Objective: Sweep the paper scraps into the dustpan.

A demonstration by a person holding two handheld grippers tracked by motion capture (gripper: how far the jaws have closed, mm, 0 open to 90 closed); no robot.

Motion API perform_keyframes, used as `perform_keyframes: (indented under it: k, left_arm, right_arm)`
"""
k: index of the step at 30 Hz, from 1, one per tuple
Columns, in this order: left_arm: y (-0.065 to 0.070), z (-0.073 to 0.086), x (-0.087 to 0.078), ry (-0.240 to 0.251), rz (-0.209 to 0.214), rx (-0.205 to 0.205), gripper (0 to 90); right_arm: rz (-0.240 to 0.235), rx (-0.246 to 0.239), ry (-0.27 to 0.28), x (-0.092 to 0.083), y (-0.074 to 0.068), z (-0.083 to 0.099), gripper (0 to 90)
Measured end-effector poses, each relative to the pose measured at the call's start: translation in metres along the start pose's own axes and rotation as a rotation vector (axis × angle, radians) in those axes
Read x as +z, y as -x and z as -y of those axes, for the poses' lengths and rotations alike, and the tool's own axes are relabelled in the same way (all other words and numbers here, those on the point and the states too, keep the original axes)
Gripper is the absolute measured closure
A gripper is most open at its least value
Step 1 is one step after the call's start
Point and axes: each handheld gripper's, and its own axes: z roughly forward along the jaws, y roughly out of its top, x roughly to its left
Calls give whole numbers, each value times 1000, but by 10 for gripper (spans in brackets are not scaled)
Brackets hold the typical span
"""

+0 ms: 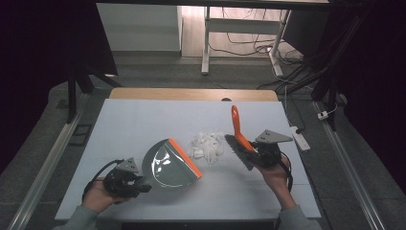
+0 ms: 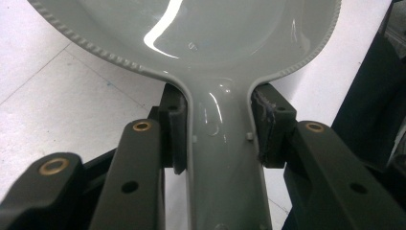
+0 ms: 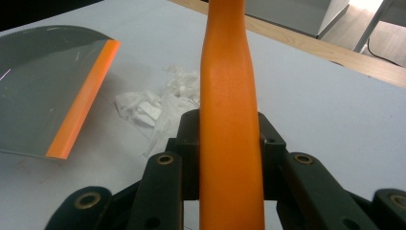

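left tongs [image 1: 143,188] clamping dustpan [image 1: 170,165], right tongs [image 1: 253,152] clamping brush [image 1: 238,132]

1. No word, label, brand, number or sign can be read in any of the three views.
2. The grey dustpan [image 1: 170,166] at about 7 o'clock on the table bears only glare, no lettering.
3. The orange brush handle [image 3: 230,110] is plain, with no print on it.

1 dustpan [image 1: 170,165], 1 brush [image 1: 239,136], 2 grippers, and 1 pile of perhaps paper scraps [image 1: 207,143].
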Motion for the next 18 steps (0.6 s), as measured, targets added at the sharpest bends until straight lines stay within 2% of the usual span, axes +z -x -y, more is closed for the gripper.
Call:
perform_keyframes:
  k: [12, 18]
  left_arm:
    - [-8, 1, -1, -2, 14, -24, 614]
    - [-13, 0, 3, -27, 33, -23, 614]
  right_arm:
    - [26, -4, 6, 16, 7, -16, 699]
    - [42, 18, -2, 22, 14, -19, 699]
